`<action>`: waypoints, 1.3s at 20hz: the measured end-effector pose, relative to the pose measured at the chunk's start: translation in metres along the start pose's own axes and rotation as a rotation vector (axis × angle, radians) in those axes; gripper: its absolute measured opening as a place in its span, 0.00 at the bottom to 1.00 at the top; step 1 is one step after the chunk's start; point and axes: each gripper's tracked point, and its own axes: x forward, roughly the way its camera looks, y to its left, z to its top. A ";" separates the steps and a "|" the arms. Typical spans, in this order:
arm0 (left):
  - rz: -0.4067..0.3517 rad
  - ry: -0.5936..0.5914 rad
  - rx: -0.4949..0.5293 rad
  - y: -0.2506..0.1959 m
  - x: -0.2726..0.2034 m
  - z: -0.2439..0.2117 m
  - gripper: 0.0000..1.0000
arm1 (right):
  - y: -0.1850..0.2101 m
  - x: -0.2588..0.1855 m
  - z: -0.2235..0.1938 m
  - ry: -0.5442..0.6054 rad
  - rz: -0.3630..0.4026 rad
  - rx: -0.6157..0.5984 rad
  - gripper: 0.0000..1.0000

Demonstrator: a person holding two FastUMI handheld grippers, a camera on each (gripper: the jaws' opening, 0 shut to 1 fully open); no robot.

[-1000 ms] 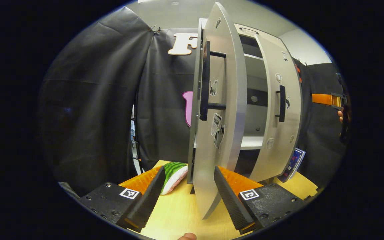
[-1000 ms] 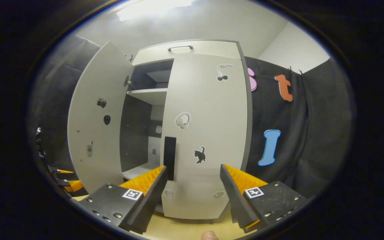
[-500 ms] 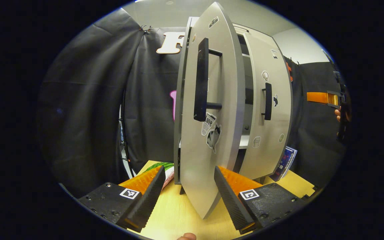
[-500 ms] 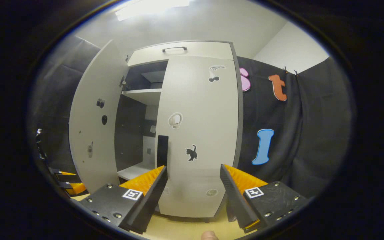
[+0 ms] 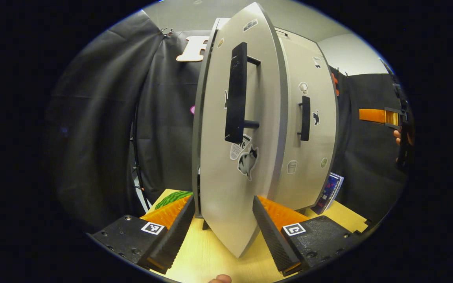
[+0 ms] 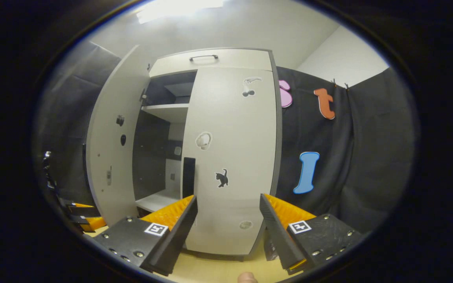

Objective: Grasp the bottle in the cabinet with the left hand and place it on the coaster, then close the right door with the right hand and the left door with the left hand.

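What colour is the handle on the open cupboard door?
Black. The handle is a long black bar on the pale grey left door, clearest in the left gripper view.

Left gripper (image 5: 221,214) fingers spread wide, right gripper (image 6: 228,214) likewise, seemingly holding nothing

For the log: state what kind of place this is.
Likely a staged recording booth, not a home: black cloth wall hangs behind a small grey cabinet with sticker-covered doors, standing on a light wooden table. A plain white room wall shows above the cloth.

Grey left door (image 5: 226,188) stands ajar; right door (image 6: 230,157) is shut.
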 end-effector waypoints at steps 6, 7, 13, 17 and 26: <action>-0.064 0.002 -0.005 -0.025 0.009 -0.001 0.94 | -0.010 -0.003 0.001 -0.001 -0.021 -0.006 0.96; -0.075 0.003 -0.003 -0.029 0.011 -0.002 0.94 | -0.011 -0.004 0.001 0.000 -0.025 -0.007 0.96; -0.138 0.010 0.040 -0.057 0.015 -0.003 0.94 | -0.024 -0.013 -0.003 0.006 -0.051 -0.009 0.96; -0.161 0.010 0.043 -0.066 0.016 -0.003 0.94 | -0.030 -0.016 -0.005 0.010 -0.065 -0.004 0.96; -0.149 0.019 0.028 -0.066 0.013 -0.006 0.94 | -0.031 -0.019 -0.011 0.023 -0.059 -0.002 0.96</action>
